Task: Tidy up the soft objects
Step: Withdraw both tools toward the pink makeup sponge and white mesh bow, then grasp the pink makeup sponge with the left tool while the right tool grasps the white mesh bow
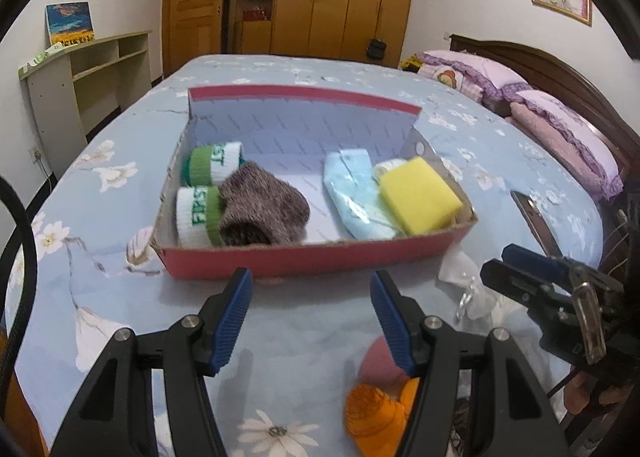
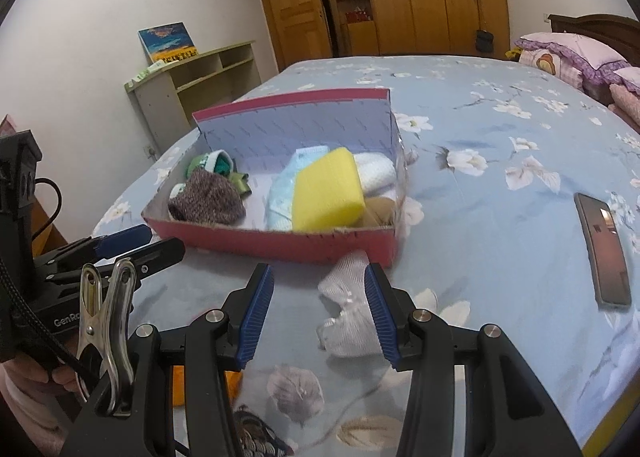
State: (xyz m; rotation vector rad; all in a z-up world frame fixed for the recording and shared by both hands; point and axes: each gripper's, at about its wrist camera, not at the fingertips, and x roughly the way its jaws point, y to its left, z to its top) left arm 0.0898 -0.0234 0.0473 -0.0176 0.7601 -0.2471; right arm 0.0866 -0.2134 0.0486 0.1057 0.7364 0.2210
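Note:
A red cardboard box [image 1: 300,261] lies on the flowered bed. It holds two green-and-white socks [image 1: 208,165], a brown knit piece [image 1: 260,205], a light blue cloth [image 1: 352,193] and a yellow sponge [image 1: 418,197]. My left gripper [image 1: 312,297] hovers open in front of the box, nothing between its fingers. An orange knit item [image 1: 376,417] lies under its right finger. My right gripper [image 2: 318,297] is open too. A white mesh cloth [image 2: 348,309] lies on the bed between its fingers, beside the right one and not pinched.
A black phone [image 2: 604,253] lies on the bed to the right. Purple pillows [image 1: 560,129] are at the headboard. A low shelf unit [image 1: 80,81] stands left of the bed. A metal clip [image 2: 104,309] hangs on the left tool.

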